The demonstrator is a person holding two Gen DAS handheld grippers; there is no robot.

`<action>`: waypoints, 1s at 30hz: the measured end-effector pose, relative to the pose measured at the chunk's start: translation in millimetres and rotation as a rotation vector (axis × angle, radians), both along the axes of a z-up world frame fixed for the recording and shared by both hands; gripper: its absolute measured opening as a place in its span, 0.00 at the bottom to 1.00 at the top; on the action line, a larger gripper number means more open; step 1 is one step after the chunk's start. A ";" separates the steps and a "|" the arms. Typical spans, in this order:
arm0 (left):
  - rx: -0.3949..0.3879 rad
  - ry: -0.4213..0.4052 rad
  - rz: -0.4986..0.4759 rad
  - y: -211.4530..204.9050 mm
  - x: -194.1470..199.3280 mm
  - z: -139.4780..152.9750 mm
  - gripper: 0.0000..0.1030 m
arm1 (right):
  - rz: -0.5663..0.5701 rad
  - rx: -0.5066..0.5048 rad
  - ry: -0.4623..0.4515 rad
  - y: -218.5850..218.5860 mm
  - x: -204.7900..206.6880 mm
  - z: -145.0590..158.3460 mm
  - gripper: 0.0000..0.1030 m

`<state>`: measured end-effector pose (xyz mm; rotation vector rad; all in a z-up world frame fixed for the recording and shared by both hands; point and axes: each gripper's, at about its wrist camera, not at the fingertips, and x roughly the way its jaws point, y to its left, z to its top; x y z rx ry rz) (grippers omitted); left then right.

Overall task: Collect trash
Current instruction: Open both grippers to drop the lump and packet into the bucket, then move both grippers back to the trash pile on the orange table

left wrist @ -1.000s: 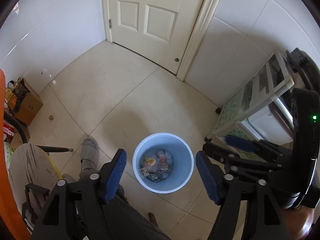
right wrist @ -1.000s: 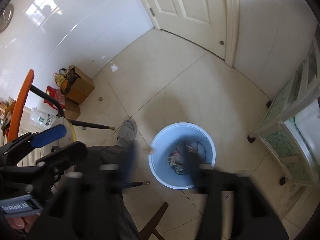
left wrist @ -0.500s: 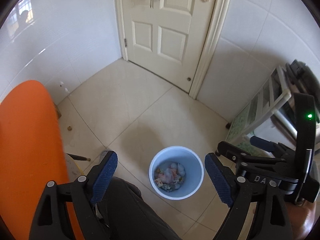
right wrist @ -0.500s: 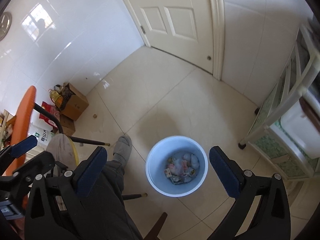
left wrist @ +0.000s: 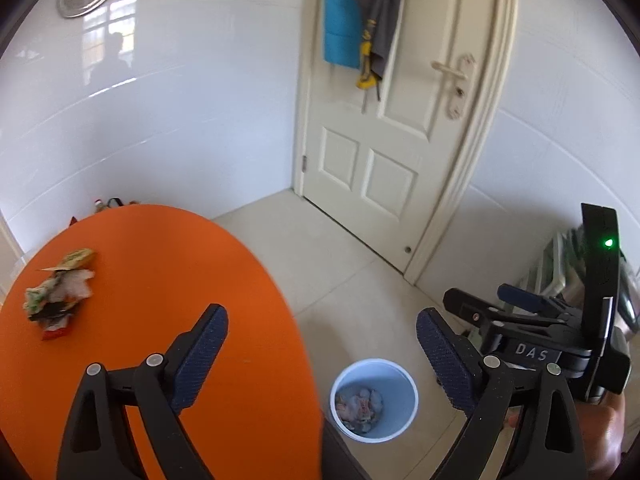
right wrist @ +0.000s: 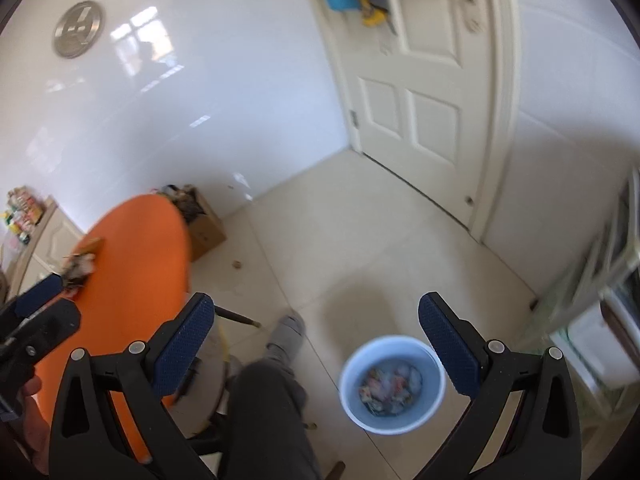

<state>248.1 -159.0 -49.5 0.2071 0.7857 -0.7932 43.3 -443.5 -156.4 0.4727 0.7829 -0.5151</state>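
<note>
**Both grippers empty above the bin, one pile of trash left on the counter**

The left gripper (left wrist: 322, 354) has nothing between its jaws, which are opening wider at this moment. The right gripper (right wrist: 316, 338) stands with its jaws spread wide and empty too. Below them on the floor sits the blue bin (left wrist: 408, 384), already holding a layer of crumpled wrappers. The remaining trash pile (left wrist: 56, 296) lies on the far left part of the orange counter (left wrist: 192, 264), well apart from both grippers; it looks like crumpled paper and snack wrappers bunched together.

What could go wrong, as a judgement: the pile is loose and made of several light pieces, so a single pinch may lift only part of it and scatter the rest across the counter or off its edge. The bin is low and off to the right of the counter, so a piece released too high or too early could drift past the rim onto the tiles. The person's leg (right wrist: 268, 412) and foot lie close to the bin, and a careless sweep could knock it.

Hard to make out: the right wrist view is blurred, so the pile there (right wrist: 80, 266) reads only as a smudge. How many pieces it holds cannot be told. The counter's near edge and legs are cut off.
</note>
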 end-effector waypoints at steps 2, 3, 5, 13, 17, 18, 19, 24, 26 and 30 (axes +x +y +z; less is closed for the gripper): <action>-0.013 -0.015 0.036 24.3 -0.3 6.6 0.90 | 0.035 -0.020 -0.017 15.0 14.0 13.6 1.00; -0.020 -0.024 0.062 39.8 1.0 10.6 0.90 | 0.054 -0.027 -0.027 21.7 19.9 19.8 1.00; -0.031 -0.035 0.100 63.2 -0.3 19.8 0.91 | 0.091 -0.043 -0.049 37.2 33.1 31.6 1.00; -0.041 -0.101 0.308 158.8 -13.3 42.0 0.93 | 0.273 -0.081 -0.113 111.6 91.8 66.6 1.00; -0.042 -0.113 0.405 198.7 -19.0 46.6 0.93 | 0.367 -0.084 -0.125 143.9 120.7 71.5 1.00; -0.044 -0.112 0.435 213.6 -20.9 46.9 0.93 | 0.388 -0.084 -0.125 152.0 128.7 71.8 1.00; -0.043 -0.113 0.455 217.9 -23.8 46.4 0.93 | 0.416 -0.083 -0.124 162.5 138.8 71.9 1.00; -0.038 -0.100 0.559 251.3 -21.5 43.0 0.93 | 0.510 -0.086 -0.111 195.9 172.5 68.1 1.00; -0.034 -0.094 0.590 253.1 -13.4 42.3 0.93 | 0.544 -0.086 -0.098 209.2 190.0 62.5 1.00; -0.023 -0.073 0.633 250.6 11.2 36.8 0.93 | 0.592 -0.083 -0.070 226.5 216.4 48.0 1.00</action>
